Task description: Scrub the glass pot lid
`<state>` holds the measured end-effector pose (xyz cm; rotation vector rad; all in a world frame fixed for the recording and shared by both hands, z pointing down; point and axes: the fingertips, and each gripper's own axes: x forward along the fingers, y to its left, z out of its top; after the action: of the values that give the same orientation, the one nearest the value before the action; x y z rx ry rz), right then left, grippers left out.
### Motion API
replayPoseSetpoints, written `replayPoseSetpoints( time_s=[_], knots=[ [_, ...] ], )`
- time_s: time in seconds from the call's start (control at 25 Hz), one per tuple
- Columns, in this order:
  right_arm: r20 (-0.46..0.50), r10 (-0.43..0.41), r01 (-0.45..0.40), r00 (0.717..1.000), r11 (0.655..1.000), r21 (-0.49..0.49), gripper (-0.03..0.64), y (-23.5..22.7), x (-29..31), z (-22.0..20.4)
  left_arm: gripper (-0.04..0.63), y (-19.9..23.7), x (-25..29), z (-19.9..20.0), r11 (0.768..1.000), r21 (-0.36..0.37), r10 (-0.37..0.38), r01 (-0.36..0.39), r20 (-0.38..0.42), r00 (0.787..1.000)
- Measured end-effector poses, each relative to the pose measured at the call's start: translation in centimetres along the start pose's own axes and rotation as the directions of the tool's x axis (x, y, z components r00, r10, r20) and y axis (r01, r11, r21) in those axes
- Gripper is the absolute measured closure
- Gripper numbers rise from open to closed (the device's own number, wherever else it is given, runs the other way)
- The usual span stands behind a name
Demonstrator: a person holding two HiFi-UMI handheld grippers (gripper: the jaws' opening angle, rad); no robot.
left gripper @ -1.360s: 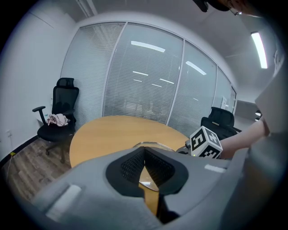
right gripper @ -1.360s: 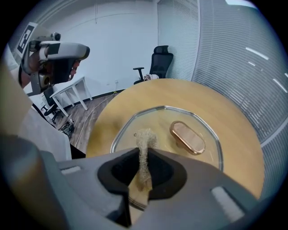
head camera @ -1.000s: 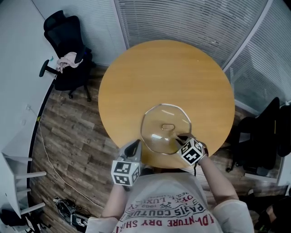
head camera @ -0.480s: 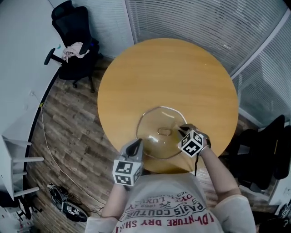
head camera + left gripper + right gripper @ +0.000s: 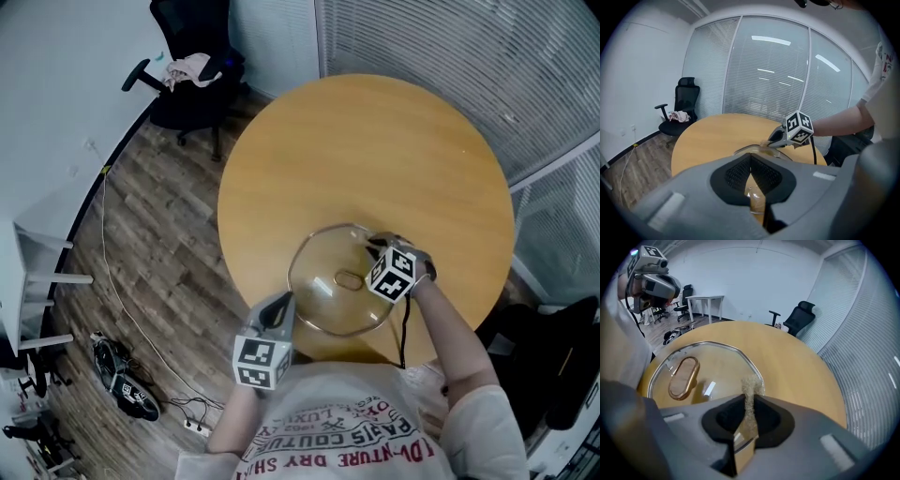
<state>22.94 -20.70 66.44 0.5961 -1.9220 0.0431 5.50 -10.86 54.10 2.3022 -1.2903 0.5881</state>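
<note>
A glass pot lid [image 5: 323, 291] with a metal rim and an oval wooden handle [image 5: 349, 279] lies on the round wooden table [image 5: 375, 141], close to its near edge. My left gripper [image 5: 280, 304] is shut on the lid's near-left rim [image 5: 752, 194]. My right gripper [image 5: 374, 247] is shut on a tan scrub pad [image 5: 750, 386], and the pad presses on the lid [image 5: 712, 366] at its far-right rim. The left gripper view shows the right gripper [image 5: 771, 141] above the lid's far edge. In the right gripper view the handle [image 5: 683, 377] lies left of the pad.
A black office chair [image 5: 192, 56] with a cloth on it stands at the far left. Window blinds [image 5: 469, 47] run behind the table. Cables and shoes [image 5: 117, 380] lie on the wood floor at the left. Another dark chair [image 5: 553, 356] stands at the right.
My right gripper with the pad has slid along the lid from its near-right part to its far-right rim. The left gripper keeps its hold. The head view has shifted.
</note>
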Motion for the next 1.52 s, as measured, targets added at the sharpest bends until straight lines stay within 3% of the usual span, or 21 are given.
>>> replayPoseSetpoints(
  time_s=[0.32, 0.72, 1.16, 1.52],
  knots=[
    [0.013, 0.06, -0.059, 0.998, 0.997, -0.04, 0.563, 0.0, 1.8, 0.2, 0.588, 2.1, 0.4, 0.7, 0.998, -0.038, 0.05, -0.05, 0.005, 0.999],
    [0.0, 0.019, -0.019, 1.0, 1.0, 0.005, 0.563, 1.4, 0.1, -2.3, 0.588, 0.9, 1.8, 1.5, 0.999, -0.016, -0.037, 0.037, 0.0, 0.999],
    [-0.046, -0.052, 0.059, 0.998, 0.988, 0.145, 0.563, 4.6, -2.6, -5.5, 0.588, -1.2, 1.3, 2.6, 0.988, 0.052, -0.146, 0.145, 0.014, 0.989],
    [-0.098, -0.116, 0.142, 0.988, 0.939, 0.313, 0.562, 8.5, -4.4, -7.0, 0.588, -1.8, 0.1, 2.1, 0.962, 0.076, -0.262, 0.262, -0.004, 0.965]
  ],
)
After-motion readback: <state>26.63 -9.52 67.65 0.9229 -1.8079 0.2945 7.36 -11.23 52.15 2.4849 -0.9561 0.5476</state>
